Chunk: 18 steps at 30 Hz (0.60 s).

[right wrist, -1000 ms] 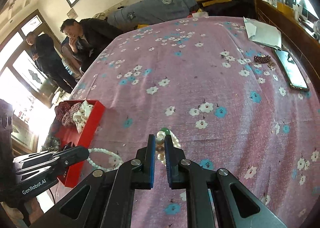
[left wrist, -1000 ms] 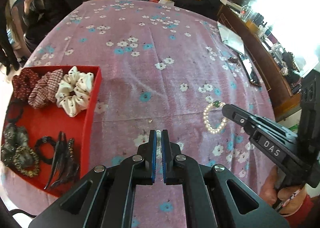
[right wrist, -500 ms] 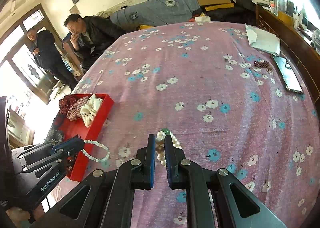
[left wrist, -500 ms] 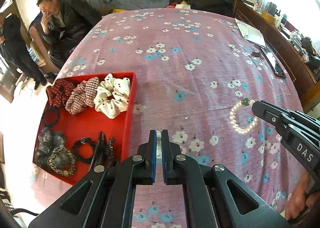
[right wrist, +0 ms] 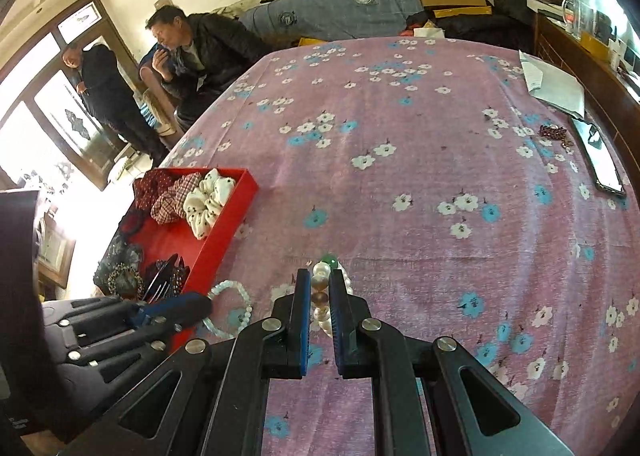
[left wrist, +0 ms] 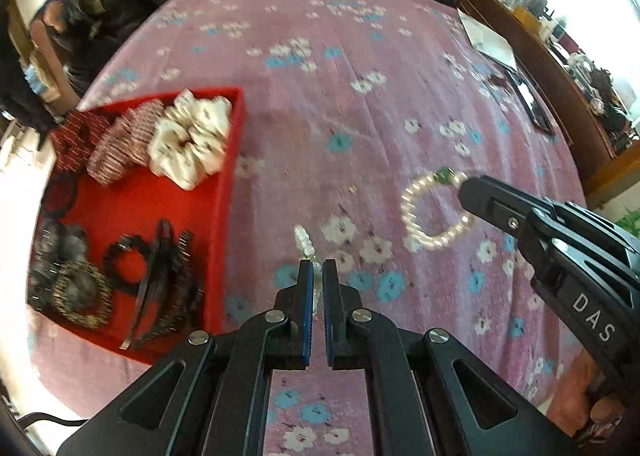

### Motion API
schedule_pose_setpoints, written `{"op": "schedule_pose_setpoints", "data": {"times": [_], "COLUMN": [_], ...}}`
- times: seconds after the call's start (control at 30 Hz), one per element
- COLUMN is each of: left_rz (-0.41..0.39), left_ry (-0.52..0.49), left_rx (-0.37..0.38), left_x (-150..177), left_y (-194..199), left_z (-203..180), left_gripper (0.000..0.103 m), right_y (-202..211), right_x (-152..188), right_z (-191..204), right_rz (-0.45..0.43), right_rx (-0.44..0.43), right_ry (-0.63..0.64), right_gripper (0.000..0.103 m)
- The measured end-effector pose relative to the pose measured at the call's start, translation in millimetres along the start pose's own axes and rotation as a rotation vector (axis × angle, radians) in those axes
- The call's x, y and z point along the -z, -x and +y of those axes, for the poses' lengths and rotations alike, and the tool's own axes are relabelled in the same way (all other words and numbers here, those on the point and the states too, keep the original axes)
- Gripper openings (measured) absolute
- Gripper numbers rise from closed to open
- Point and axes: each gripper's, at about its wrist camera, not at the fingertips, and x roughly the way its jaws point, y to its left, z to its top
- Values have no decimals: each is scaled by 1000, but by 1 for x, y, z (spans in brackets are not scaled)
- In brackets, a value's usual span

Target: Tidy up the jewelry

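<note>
Two bracelets are in play, one in each gripper, both held above the flowered tablecloth to the right of the red tray. In the left gripper the jaws are closed on a pale translucent bead bracelet, seen edge-on in the left wrist view and as a loop beside the tray's near corner in the right wrist view. In the right gripper the jaws are closed on a pearl bracelet with one green bead; its loop hangs free beyond the fingertips. Handling judgement: both items are light, limp strings of hard, smooth, round beads. Beads tend to roll or slip between flat pads, so the grip should sit across one or two beads with the strand running crosswise, as it appears now. The cord is probably elastic and may stretch or snap if snagged on the tray wall. The tray already holds a white scrunchie, checked scrunchies, dark hair clips and dark hair ties; bare red floor remains in the middle. The left view is motion-blurred, so fine bead detail there is uncertain.
</note>
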Motion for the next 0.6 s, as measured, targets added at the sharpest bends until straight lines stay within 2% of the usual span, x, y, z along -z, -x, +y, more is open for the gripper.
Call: {"op": "schedule_pose_setpoints", "data": {"times": [0.2,0.4,0.6], "left_rz": [104,145,169], "left_ry": [-13,-52,-46], "left_rx": [77,107,116], "left_x": [10,17,20], "left_y": [-23,-32,-40], "left_z": [-12,-25,-29], "left_gripper": [4,4,4], "right_y": [-10,-10,-10], "right_x": [3,4,9], "right_z": [-3,-12,-20], "right_rz": [28,31,41], "right_rx": [9,33,52], "right_ry": [-10,-26,-36], "right_gripper": [10,10,10]}}
